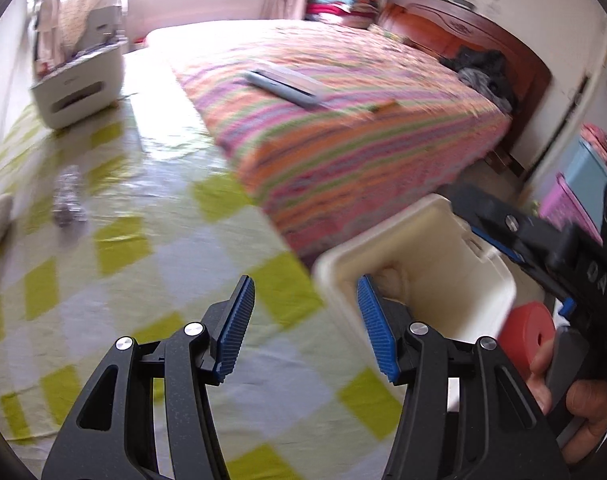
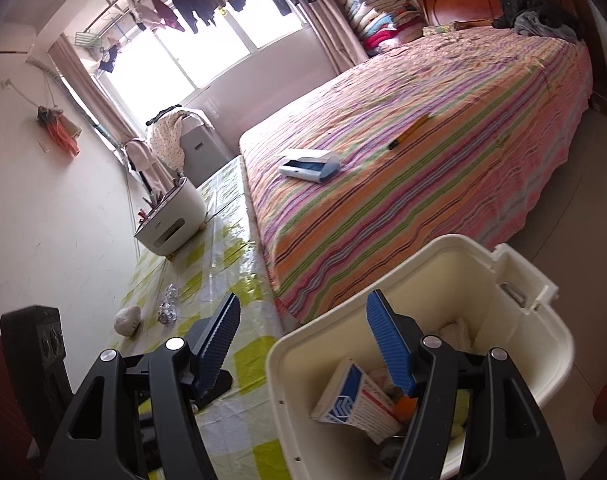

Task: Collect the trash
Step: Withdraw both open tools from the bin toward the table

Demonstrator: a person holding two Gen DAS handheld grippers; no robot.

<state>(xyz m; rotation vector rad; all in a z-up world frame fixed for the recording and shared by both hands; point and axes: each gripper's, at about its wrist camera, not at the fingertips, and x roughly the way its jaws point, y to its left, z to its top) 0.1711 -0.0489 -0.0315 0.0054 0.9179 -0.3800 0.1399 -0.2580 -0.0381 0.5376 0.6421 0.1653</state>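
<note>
left tongs (image 1: pixel 303 328): parted, nothing between
right tongs (image 2: pixel 303 344): parted, empty, over bin (image 2: pixel 523 384) rim
right view only: carton (image 2: pixel 355 400) inside bin
desk (image 2: pixel 223 280): crumpled wrapper (image 2: pixel 168 307), white wad (image 2: pixel 127 320)

Bed (image 2: pixel 443 152) cover: pink, orange, green, purple stripes. Counter (image 2: pixel 231 364) beside bed: white and lime-green checks. Bin (image 2: pixel 551 344) at bed foot: cream. Gripper pads (image 2: pixel 389 344): blue.
</note>
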